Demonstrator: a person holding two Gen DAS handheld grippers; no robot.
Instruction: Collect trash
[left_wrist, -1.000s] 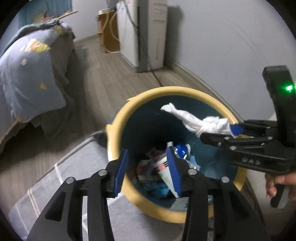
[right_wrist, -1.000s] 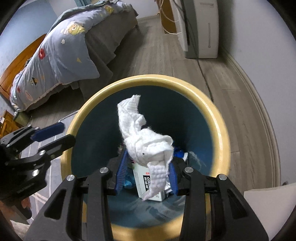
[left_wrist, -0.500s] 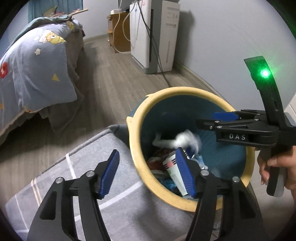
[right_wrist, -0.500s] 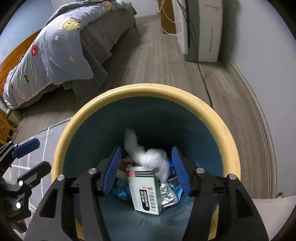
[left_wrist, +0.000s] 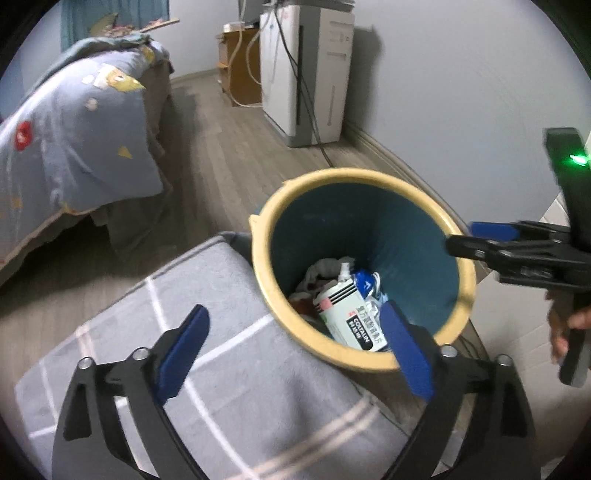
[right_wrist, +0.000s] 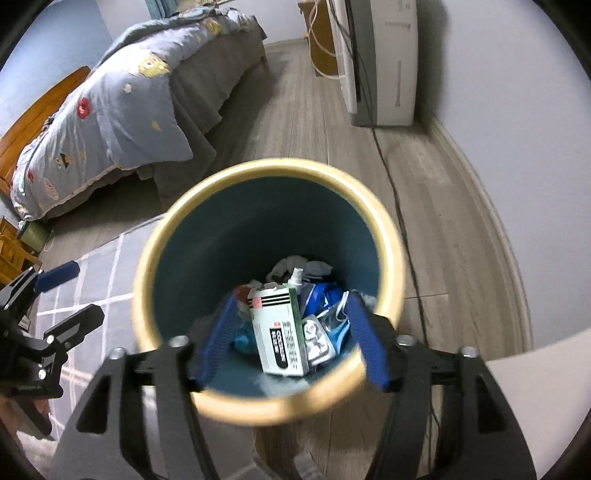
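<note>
A yellow-rimmed bin with a teal inside (left_wrist: 458, 284) (right_wrist: 388, 254) stands on the floor. In it lie a white crumpled tissue (left_wrist: 325, 266) (right_wrist: 295, 263), a white carton (left_wrist: 351, 317) (right_wrist: 279, 332), blue wrappers and a blister pack. My left gripper (left_wrist: 295, 347) is open and empty above the bin's near-left rim and a grey blanket. My right gripper (right_wrist: 291, 339) is open and empty over the bin's mouth; it also shows at the right of the left wrist view (left_wrist: 491, 240).
A grey checked blanket (left_wrist: 207, 387) (right_wrist: 92, 273) lies left of the bin. A bed with a blue quilt (left_wrist: 66, 136) (right_wrist: 122, 110) stands at left. A white appliance with cables (left_wrist: 310, 74) (right_wrist: 384, 62) and a wooden cabinet (left_wrist: 236, 70) stand by the wall. A cord (right_wrist: 402, 229) runs along the floor.
My right gripper opened and let go of the white tissue, which fell into the bin. Both grippers have drawn back and up from the bin; the left jaws opened wider.
</note>
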